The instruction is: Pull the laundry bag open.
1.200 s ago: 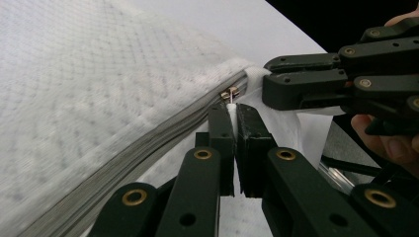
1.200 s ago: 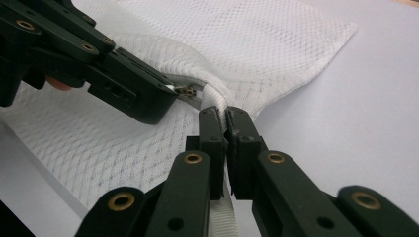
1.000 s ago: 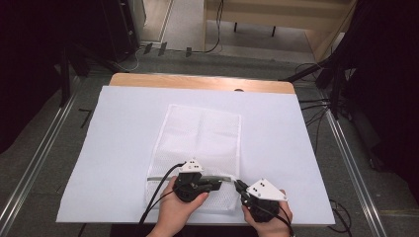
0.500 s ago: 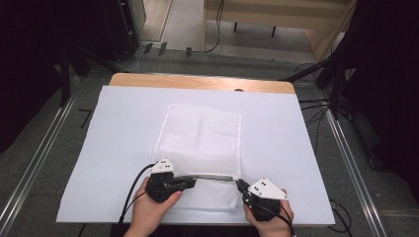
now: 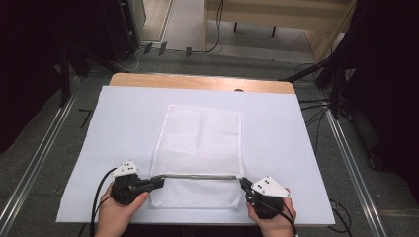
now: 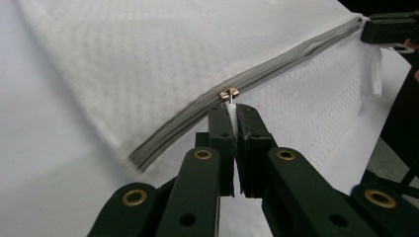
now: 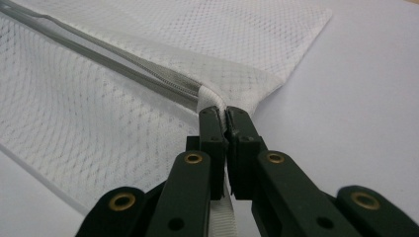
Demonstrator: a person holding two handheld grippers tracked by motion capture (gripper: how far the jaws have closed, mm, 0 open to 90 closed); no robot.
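Left gripper [image 5: 159,182]: clamped on zipper pull [image 6: 229,94] | right gripper [image 5: 243,183]: clamped on bag's corner tab [image 7: 211,101] | one mesh bag [image 5: 202,143]

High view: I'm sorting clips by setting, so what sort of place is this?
Probably a lab or recording workspace, not a home: a table under a white sheet, metal floor rails, loose cables and dark equipment stands around it.

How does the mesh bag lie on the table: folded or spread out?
Spread out. The mesh bag lies flat as a full rectangle on the white sheet, with only faint creases across it.
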